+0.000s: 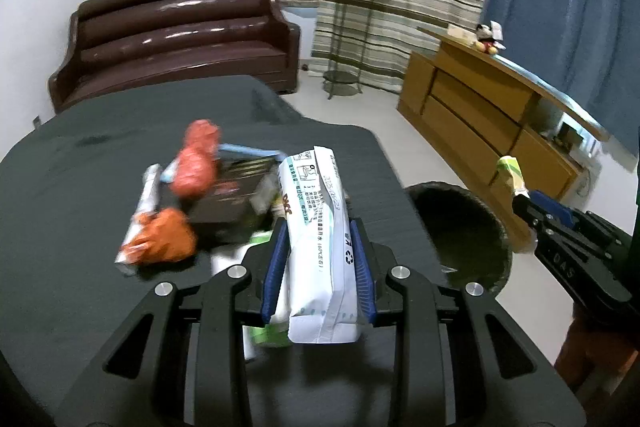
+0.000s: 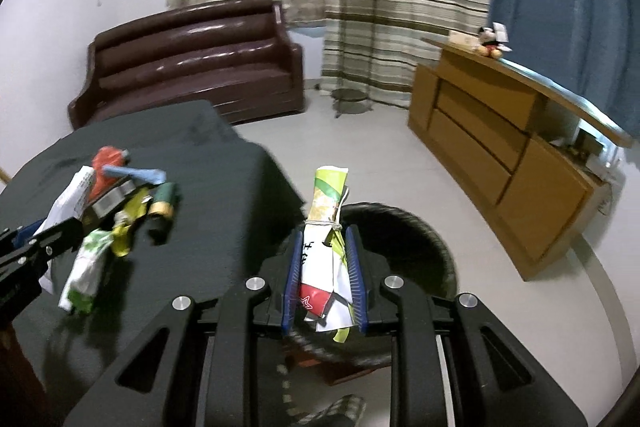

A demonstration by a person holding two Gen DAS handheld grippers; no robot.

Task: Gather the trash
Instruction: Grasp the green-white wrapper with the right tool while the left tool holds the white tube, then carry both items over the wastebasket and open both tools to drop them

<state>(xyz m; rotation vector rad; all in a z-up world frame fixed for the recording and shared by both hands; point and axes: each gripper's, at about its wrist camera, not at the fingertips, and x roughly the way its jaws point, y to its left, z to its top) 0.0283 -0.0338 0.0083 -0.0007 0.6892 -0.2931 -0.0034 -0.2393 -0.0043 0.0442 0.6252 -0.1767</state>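
My left gripper (image 1: pixel 319 227) is shut on a white printed carton (image 1: pixel 320 227), held above the near edge of the dark table (image 1: pixel 80 155). My right gripper (image 2: pixel 323 235) is shut on a crumpled green and white wrapper (image 2: pixel 326 223) tied with string, over the black trash bin (image 2: pixel 416 239) on the floor. In the left wrist view the bin (image 1: pixel 460 227) stands to the right of the table, and the right gripper (image 1: pixel 520 201) shows with the wrapper (image 1: pixel 510 173). Orange bags (image 1: pixel 192 167), a black box (image 1: pixel 232 203) and other wrappers lie in a pile on the table.
A brown sofa (image 1: pixel 180 35) stands behind the table. A wooden cabinet (image 1: pixel 480 119) runs along the right, with a soft toy (image 1: pixel 488 35) on top. A plant on a metal stand (image 1: pixel 352 27) is by the striped curtains. A green tube (image 2: pixel 164 203) lies near the pile.
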